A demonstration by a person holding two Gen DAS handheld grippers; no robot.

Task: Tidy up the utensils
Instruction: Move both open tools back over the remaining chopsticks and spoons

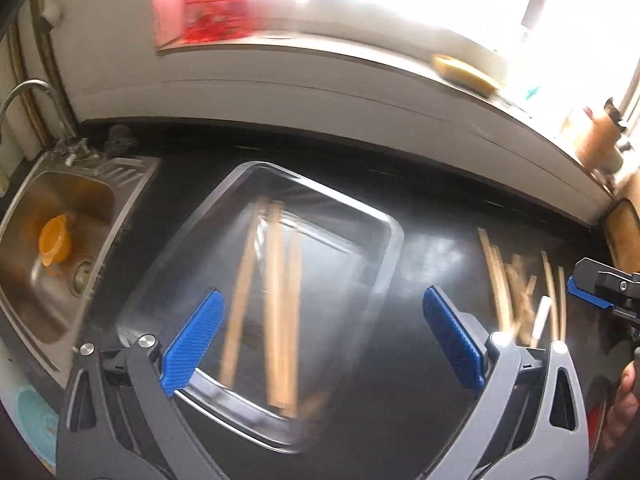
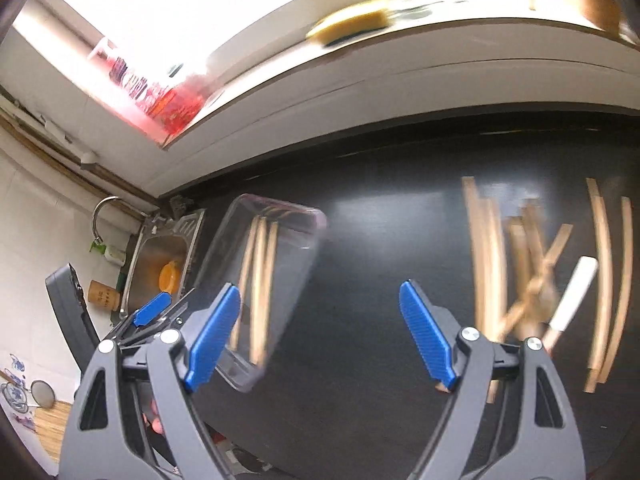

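A clear rectangular tray (image 1: pixel 394 232) lies on the dark counter with three wooden chopsticks (image 1: pixel 276 280) inside it. My left gripper (image 1: pixel 324 304) hovers above the tray, open, with nothing between its blue pads. To the right lies a loose pile of wooden chopsticks (image 1: pixel 516 280) and a white-handled utensil (image 1: pixel 540 320). In the right wrist view my right gripper (image 2: pixel 320 292) is open and empty over bare counter, between the tray (image 2: pixel 280 202) and the chopstick pile (image 2: pixel 532 264). The white-handled utensil (image 2: pixel 572 296) lies in that pile. The picture is blurred by motion.
A steel sink (image 1: pixel 24 208) with an orange cup (image 1: pixel 54 244) and a tap (image 1: pixel 24 92) sits left of the tray. A yellow sponge (image 1: pixel 464 72) and a red package (image 1: pixel 208 4) rest on the white sill behind the counter. A person's hand (image 1: pixel 628 396) shows at the right edge.
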